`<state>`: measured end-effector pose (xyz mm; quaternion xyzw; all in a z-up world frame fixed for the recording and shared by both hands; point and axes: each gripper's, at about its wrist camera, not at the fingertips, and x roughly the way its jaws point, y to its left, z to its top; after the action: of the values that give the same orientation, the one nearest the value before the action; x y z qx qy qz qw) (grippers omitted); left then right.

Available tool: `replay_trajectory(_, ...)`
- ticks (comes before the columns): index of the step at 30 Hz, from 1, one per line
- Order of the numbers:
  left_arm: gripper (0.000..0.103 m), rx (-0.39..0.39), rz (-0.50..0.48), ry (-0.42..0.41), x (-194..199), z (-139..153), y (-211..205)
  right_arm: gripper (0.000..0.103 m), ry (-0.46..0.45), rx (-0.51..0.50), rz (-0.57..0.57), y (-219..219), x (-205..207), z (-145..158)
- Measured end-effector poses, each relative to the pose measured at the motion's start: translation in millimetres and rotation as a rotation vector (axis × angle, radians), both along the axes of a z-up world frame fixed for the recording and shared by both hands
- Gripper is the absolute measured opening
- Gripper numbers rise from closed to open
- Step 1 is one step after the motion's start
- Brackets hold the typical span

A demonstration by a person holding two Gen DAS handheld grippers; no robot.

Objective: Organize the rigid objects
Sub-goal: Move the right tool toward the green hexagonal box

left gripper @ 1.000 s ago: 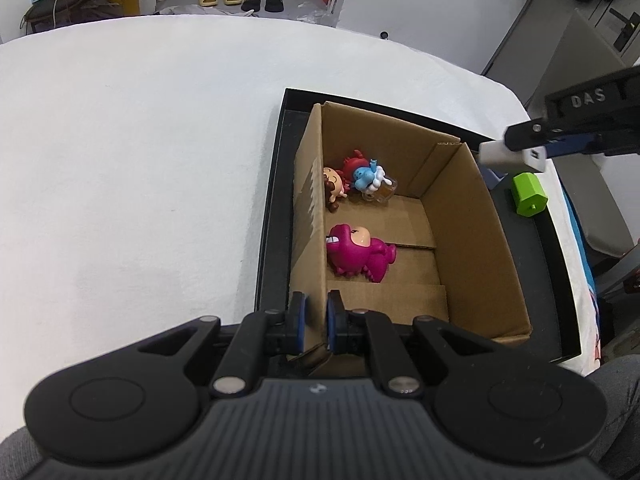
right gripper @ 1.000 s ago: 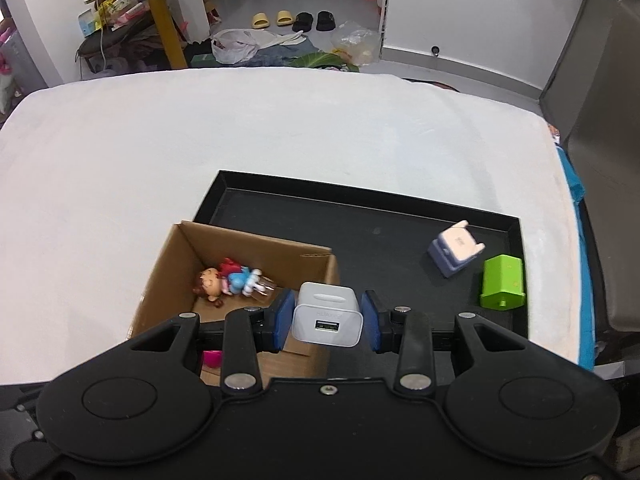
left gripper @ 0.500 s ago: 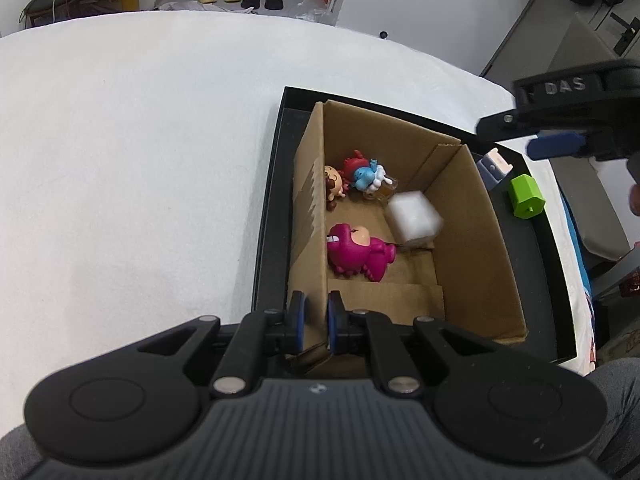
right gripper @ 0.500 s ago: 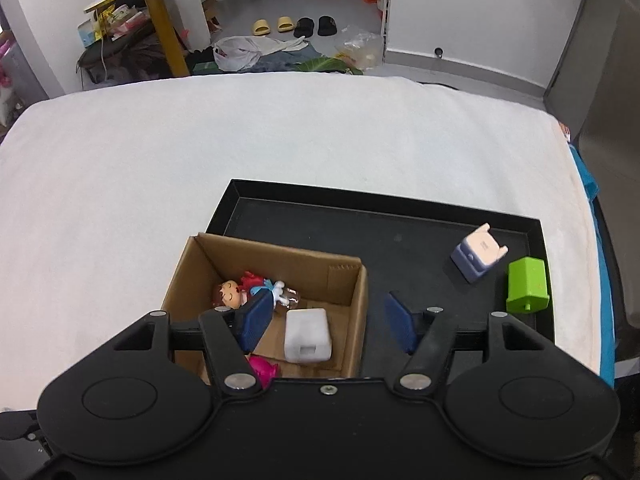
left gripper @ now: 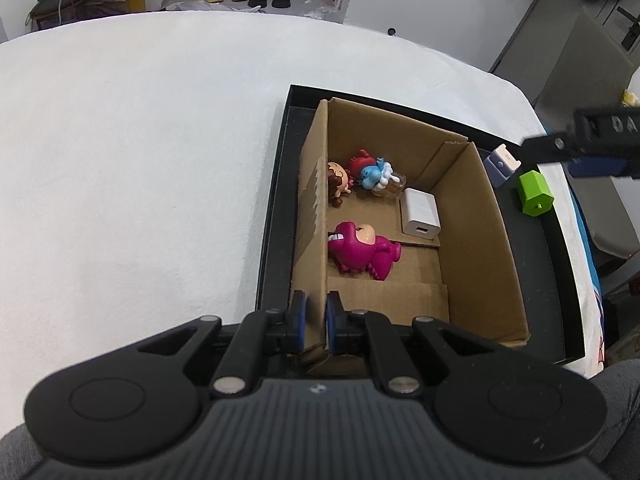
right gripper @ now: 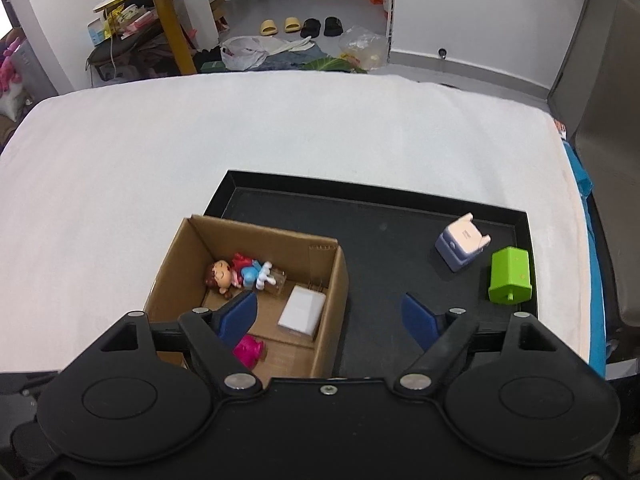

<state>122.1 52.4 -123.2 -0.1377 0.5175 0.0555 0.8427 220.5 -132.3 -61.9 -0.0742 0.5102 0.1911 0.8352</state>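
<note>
A cardboard box stands in a black tray. Inside lie a white charger cube, a pink dinosaur toy and a doll figure. My left gripper is shut on the box's near left wall. My right gripper is open and empty above the box's right wall. A blue-white charger and a green block lie on the tray right of the box.
The tray sits on a white table. The table's right edge lies just beyond the tray. Floor clutter, slippers and a yellow table leg lie beyond the far edge.
My right gripper opened and let go of the white charger cube, which fell into the box. The right gripper then drew back to the right. The left gripper kept its hold.
</note>
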Motion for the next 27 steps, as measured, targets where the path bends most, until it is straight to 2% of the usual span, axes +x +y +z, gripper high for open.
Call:
replay_trajectory(3,0.008,0.0,0.005,-0.003,-1,1,0,0.086,0.003,0.009,0.009,-7,-3,2)
replay_trajectory(12,0.008,0.031,0.012,0.012,2,2,-7,0.087,0.027,0.058,-0.011,-32,-2,-1)
replay_trajectory(15,0.008,0.036,0.02,0.021,4,1,-8,0.092,0.029,0.068,-0.03,-43,0,-4)
replay_trajectory(27,0.008,0.052,0.039,0.042,8,1,-11,0.092,0.038,0.13,-0.117,-86,9,-19)
